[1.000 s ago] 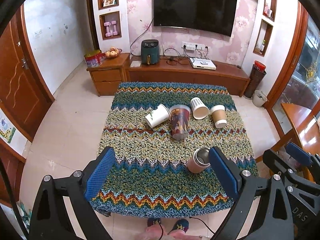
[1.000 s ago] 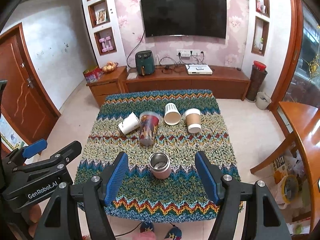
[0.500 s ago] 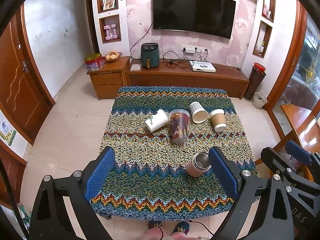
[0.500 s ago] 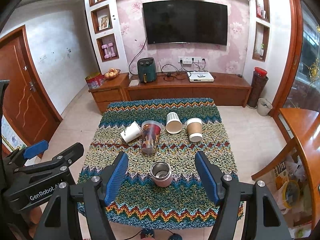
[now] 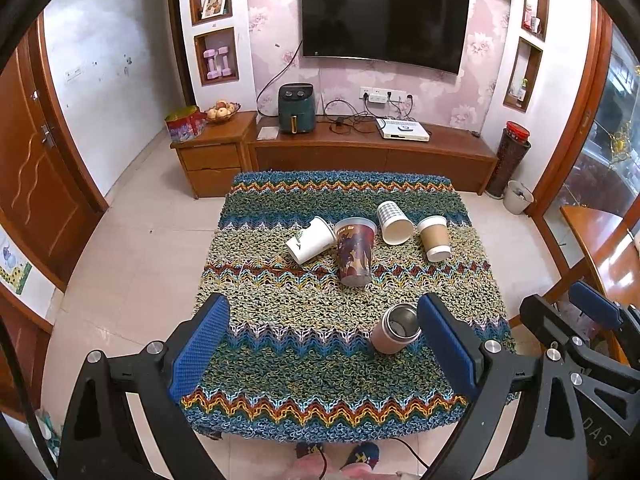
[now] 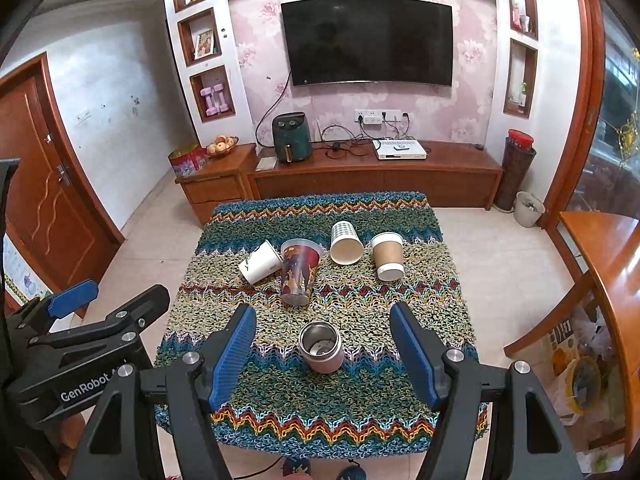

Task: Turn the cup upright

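Note:
A pink steel mug (image 6: pixel 321 347) stands upright on the knitted cloth (image 6: pixel 360 412), between my right gripper's open fingers but farther off; in the left wrist view the mug (image 5: pixel 394 330) sits by the right finger. Behind it several cups lie on their sides: a white cup (image 6: pixel 260 267), a dark printed tumbler (image 6: pixel 298 276), a checked paper cup (image 6: pixel 345 242) and a brown paper cup (image 6: pixel 388 256). My left gripper (image 5: pixel 324 344) is open and empty above the near table edge. My right gripper (image 6: pixel 324 344) is open and empty.
The cloth covers a small table on a tiled floor. A wooden TV cabinet (image 6: pixel 360 176) with an air fryer (image 6: pixel 291 138) stands behind. A wooden table (image 6: pixel 608 264) is at the right, a door (image 6: pixel 44 200) at the left.
Both grippers have pulled back and up from the table, so the cups look smaller and lower in view. The cups have not moved.

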The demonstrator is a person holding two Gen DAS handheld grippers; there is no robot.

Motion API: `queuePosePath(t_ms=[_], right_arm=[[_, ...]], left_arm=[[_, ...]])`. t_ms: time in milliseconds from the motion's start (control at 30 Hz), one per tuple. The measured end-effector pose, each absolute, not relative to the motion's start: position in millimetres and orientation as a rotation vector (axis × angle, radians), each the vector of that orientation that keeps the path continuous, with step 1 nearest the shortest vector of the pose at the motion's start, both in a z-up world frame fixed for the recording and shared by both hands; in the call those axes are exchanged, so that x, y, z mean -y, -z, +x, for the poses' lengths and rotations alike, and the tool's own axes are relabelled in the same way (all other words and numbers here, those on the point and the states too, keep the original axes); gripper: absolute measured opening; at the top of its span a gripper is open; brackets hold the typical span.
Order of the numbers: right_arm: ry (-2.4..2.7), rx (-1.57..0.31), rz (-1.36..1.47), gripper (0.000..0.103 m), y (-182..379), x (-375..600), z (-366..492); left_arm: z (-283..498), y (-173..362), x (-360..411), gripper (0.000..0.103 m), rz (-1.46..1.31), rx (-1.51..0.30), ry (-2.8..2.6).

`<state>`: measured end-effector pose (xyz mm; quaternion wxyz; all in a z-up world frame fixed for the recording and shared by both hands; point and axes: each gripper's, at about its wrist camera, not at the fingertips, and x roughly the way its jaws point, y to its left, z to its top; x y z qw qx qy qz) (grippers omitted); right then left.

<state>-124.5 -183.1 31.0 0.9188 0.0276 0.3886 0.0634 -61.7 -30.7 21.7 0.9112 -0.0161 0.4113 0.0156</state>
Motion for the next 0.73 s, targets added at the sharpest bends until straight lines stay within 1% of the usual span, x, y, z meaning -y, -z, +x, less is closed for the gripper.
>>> queuePosePath(t_ms=[733], right_arm=[[-0.132, -0.797, 0.061, 0.07, -28.7, 181.6, -122.2]], left_arm=[[-57.7, -15.9, 29.8, 0.096, -0.033, -0.856, -0.025]])
